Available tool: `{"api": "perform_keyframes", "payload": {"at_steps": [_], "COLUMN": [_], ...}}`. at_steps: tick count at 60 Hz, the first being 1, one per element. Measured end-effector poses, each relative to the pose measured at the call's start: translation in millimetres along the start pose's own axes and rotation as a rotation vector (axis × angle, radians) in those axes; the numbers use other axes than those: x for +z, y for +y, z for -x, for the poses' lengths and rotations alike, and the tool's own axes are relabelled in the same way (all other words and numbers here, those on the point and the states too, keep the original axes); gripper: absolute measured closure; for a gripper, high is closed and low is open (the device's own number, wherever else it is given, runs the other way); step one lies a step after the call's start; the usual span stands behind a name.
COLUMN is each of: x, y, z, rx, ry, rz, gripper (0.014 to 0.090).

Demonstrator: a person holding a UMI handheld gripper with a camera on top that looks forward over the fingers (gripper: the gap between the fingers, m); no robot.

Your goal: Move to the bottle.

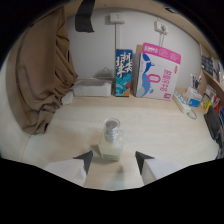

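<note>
the gripper [114,159] is hovering over the pale wooden table [150,120], jaws spread wide and holding nothing. the small squat clear glass bottle with a silver cap [111,140] is standing just ahead, centred between them. approach looks nearly finished; next likely calls for easing straight forward.

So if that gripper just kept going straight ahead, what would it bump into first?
Most likely the bottle. It stands on the table just ahead of the open gripper, about in line with the gap between its fingers.
</note>
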Motion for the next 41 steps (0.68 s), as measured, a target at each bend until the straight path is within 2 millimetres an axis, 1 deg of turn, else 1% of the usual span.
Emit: {"api": "perform_keyframes", "payload": {"at_steps": [25,41], "x": [-7.3,-8.4], "y": [-1.9,0.7], "z": [0.9,0.8], "rx": [-0.004,0.003], "ry": [-0.001,0.000], "rz": [-0.012,-0.004], "gripper": [0.0179,0.0182]}}
